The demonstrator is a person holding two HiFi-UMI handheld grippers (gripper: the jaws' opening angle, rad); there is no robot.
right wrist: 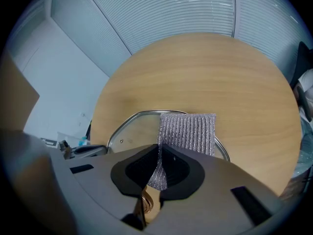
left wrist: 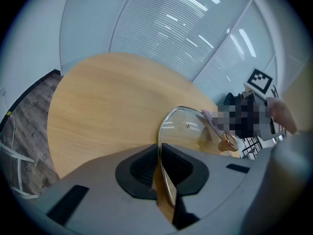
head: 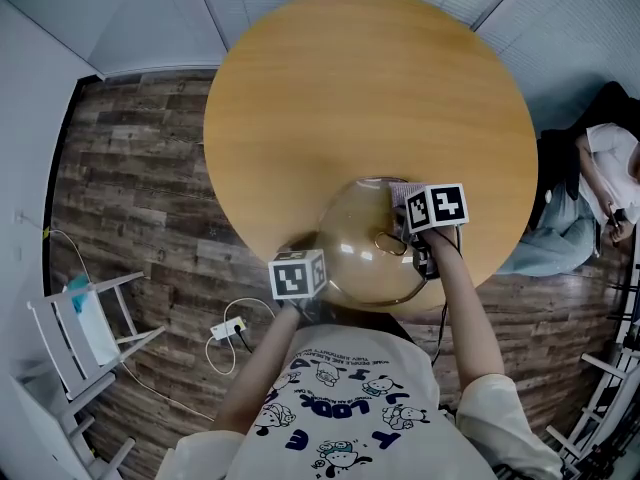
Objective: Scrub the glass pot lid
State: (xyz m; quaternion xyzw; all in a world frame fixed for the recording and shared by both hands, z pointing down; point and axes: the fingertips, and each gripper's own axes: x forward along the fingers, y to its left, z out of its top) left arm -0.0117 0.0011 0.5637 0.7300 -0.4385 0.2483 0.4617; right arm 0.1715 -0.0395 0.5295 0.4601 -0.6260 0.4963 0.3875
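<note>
The glass pot lid (head: 368, 248) with a metal rim and a copper knob (head: 388, 242) is held tilted above the near edge of the round wooden table (head: 370, 98). My left gripper (left wrist: 159, 168) is shut on the lid's rim, and the lid (left wrist: 188, 126) stretches away from its jaws. My right gripper (right wrist: 159, 166) is shut on a silver-grey ribbed scrub pad (right wrist: 188, 131), which lies against the lid's (right wrist: 131, 131) glass near its far rim. In the head view the pad (head: 402, 196) shows just beside the right gripper's marker cube.
A white folding rack (head: 85, 333) stands on the wooden floor at the left, and a white power strip with cable (head: 228, 328) lies near the table. A seated person (head: 600, 183) is at the right. Dark metal frames (head: 610, 398) fill the lower right corner.
</note>
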